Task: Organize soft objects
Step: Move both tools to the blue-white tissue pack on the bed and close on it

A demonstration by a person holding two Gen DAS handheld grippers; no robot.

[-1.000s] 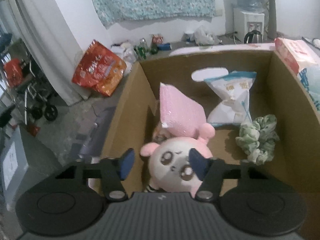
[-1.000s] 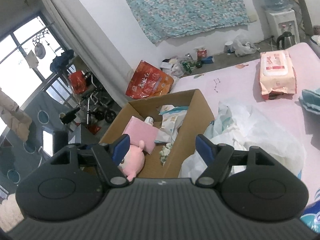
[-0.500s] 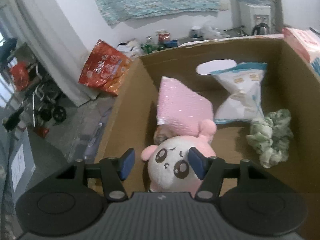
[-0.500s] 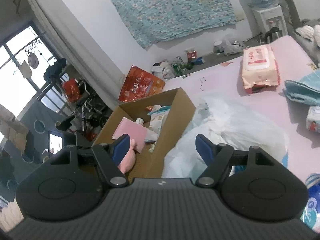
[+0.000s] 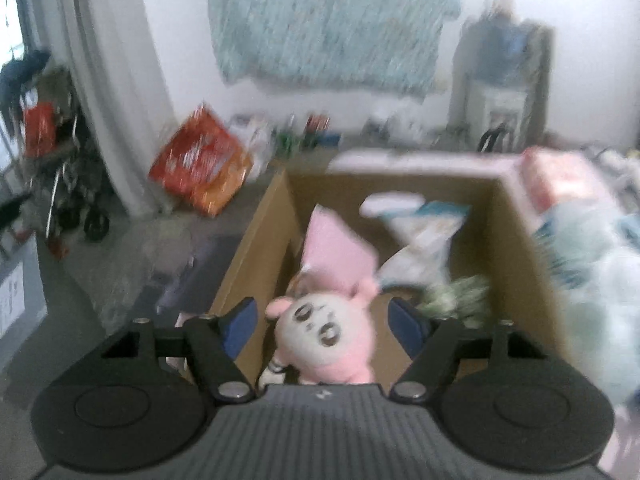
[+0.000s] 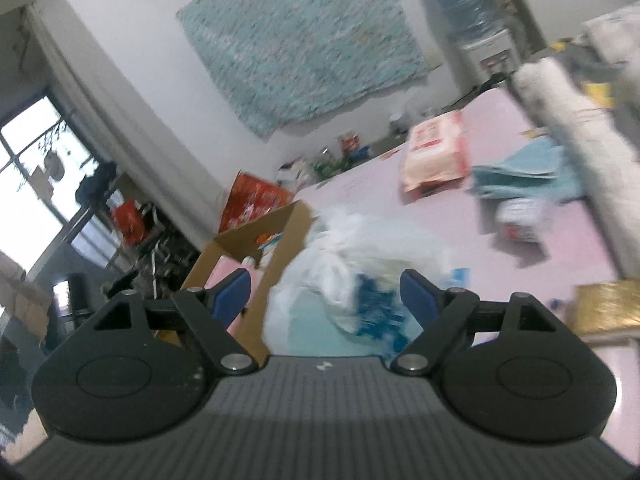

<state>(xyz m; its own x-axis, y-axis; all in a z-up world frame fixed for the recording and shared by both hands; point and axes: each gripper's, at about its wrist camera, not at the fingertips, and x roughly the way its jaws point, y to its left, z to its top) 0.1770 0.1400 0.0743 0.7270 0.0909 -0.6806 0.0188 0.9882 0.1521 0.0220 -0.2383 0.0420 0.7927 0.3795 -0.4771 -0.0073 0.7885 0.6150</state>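
Pink-covered bed surface point(image 6: 460, 216), carrying the loose items: a pink-and-white wipes pack point(image 6: 436, 160), folded blue cloth point(image 6: 520, 176) and, nearest the right gripper, a crumpled white plastic bag with blue print point(image 6: 352, 280). Open brown cardboard box point(image 5: 260, 248), set touching the bed edge, presumably so soft things can be dropped straight in. Inside it: a flat pink packet point(image 5: 336, 248) leaning on the left wall, a white-and-blue pouch point(image 5: 420, 240) toward the back, a green ruffled scrunchie point(image 5: 456, 300) at right, and a pink-and-white plush doll point(image 5: 324, 340) lying face-up at the near end. Left gripper point(image 5: 323, 322), jaws spread, framing the plush without visibly touching it; the toy appears deposited, not held. Right gripper point(image 6: 323, 294), jaws likewise spread and empty, aimed at the plastic bag, probably the next item. Both views are motion-blurred.
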